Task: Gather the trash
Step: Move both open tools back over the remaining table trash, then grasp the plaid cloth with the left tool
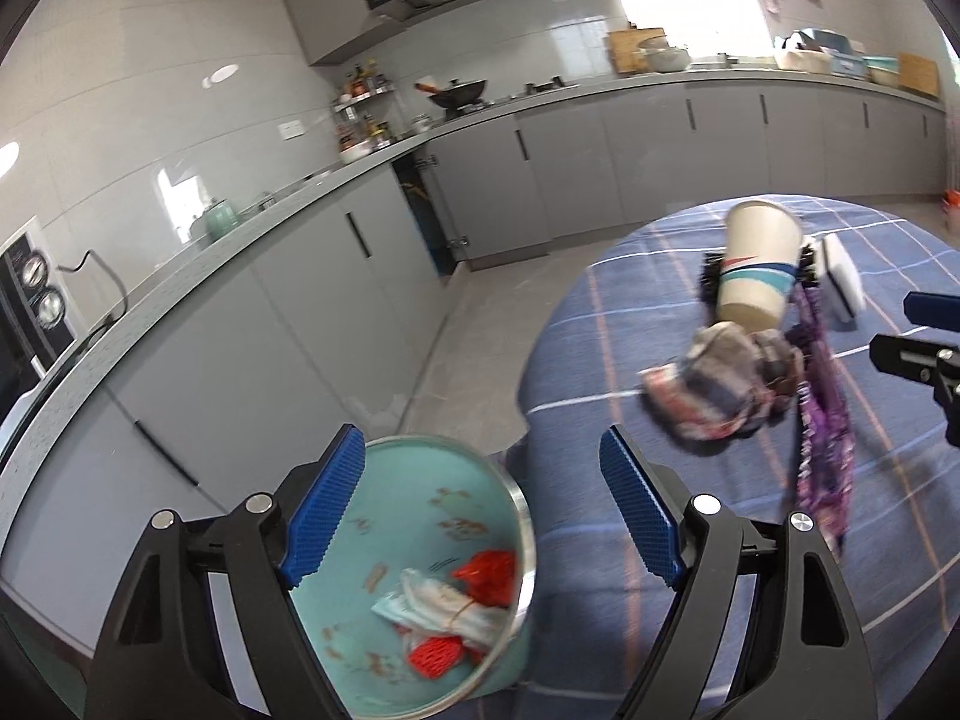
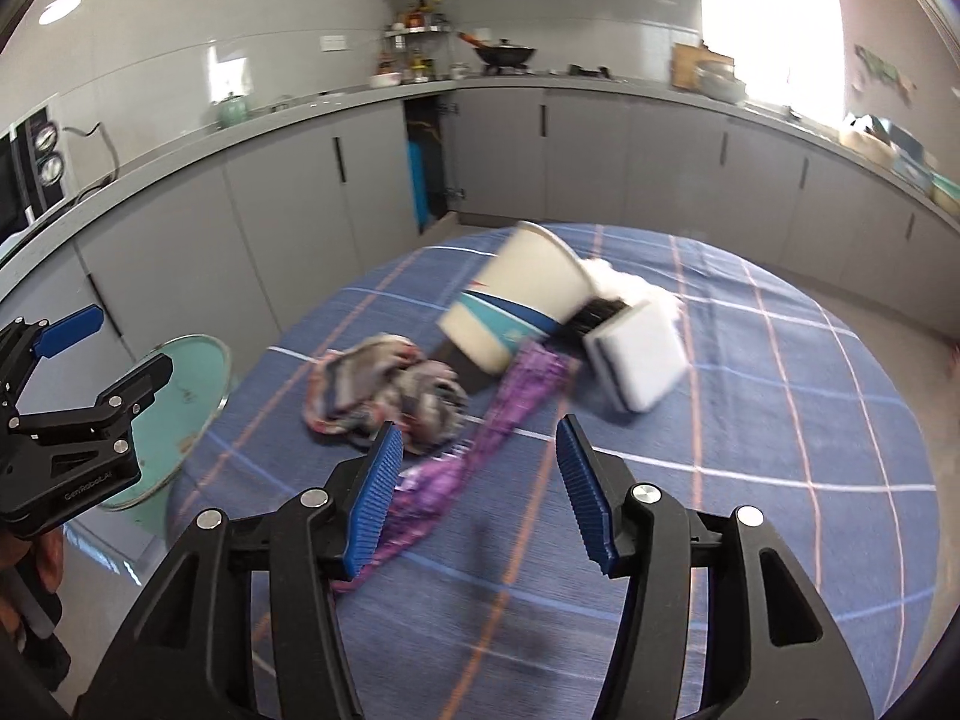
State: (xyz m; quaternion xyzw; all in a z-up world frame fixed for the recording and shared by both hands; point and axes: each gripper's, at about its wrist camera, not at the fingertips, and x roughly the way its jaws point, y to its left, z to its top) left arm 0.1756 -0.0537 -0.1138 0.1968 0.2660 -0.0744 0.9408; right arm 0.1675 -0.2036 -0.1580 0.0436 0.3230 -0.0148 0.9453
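Both claws spread, empty. Left gripper (image 1: 480, 516) over teal bin (image 1: 420, 678); right gripper (image 2: 477, 495) faces paper cup (image 2: 519, 306) at 12 o'clock, purple wrapper (image 2: 480, 438) between.

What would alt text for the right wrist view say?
Open blue-padded right gripper hovers over a blue plaid tablecloth strewn with a tipped white paper cup, crumpled patterned cloth and purple wrapper; a teal bin stands left.

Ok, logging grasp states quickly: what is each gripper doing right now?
Left gripper: open, holding nothing, above the teal trash bin.
Right gripper: open, holding nothing, over the purple wrapper on the table.
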